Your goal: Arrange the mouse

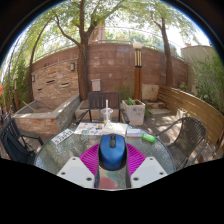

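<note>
A blue computer mouse (113, 150) with a dark scroll wheel sits between my gripper's fingers, pointing away from me. The magenta pads (91, 160) press against its left and right sides, so my gripper (113, 156) is shut on the mouse. The mouse appears held just above a round glass table (70, 150). Its rear end is hidden between the white finger bodies.
Beyond the mouse, the table carries a white item (107, 129) and a green object (148, 138). Black chairs stand at the left (14, 142) and right (190, 135). Farther off are planters (132, 110), a raised brick bed (45, 115) and a brick wall (110, 65).
</note>
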The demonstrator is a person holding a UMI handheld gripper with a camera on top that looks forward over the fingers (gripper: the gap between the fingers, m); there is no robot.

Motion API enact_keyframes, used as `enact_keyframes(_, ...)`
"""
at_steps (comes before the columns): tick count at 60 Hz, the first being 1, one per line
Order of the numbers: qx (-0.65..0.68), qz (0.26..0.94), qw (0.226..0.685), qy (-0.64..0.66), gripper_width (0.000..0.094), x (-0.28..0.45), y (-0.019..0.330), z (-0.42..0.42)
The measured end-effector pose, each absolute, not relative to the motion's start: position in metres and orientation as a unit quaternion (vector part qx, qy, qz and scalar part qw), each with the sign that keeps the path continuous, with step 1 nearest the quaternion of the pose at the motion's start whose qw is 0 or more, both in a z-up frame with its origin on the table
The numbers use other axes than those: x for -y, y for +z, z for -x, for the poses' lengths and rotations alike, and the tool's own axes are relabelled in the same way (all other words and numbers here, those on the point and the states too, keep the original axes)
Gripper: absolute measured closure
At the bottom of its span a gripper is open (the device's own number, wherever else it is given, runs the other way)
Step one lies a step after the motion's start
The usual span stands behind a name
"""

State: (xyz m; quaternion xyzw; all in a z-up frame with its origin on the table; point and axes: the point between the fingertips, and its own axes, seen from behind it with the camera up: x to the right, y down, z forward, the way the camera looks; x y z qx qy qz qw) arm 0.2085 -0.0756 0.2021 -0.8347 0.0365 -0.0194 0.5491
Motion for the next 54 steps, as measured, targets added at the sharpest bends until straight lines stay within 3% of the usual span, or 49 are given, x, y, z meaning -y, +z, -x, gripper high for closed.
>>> enact_keyframes(4,-0.011,0.855,0.518,0.001,0.0587,0.08,0.165,-0.165)
enact_keyframes(7,0.0,0.871,0.491,0.011,0.0587,0.09,0.117,-0.136)
enact_keyframes(14,0.003,0.9,0.435,0.006,0.0565,0.097,0.032,-0.118)
enact_keyframes(21,0.004,0.916,0.4,0.005,0.0487,0.105,-0.012,-0.111)
enact_keyframes(27,0.011,0.915,0.404,-0.003,0.0364,0.108,-0.007,-0.111)
enact_keyframes(33,0.014,0.912,0.41,0.001,0.0069,0.118,0.017,-0.105)
enact_keyframes(36,0.01,0.909,0.416,-0.005,0.0105,0.125,0.041,-0.106)
enact_keyframes(54,0.003,0.897,0.442,-0.028,0.0086,0.217,0.161,-0.083)
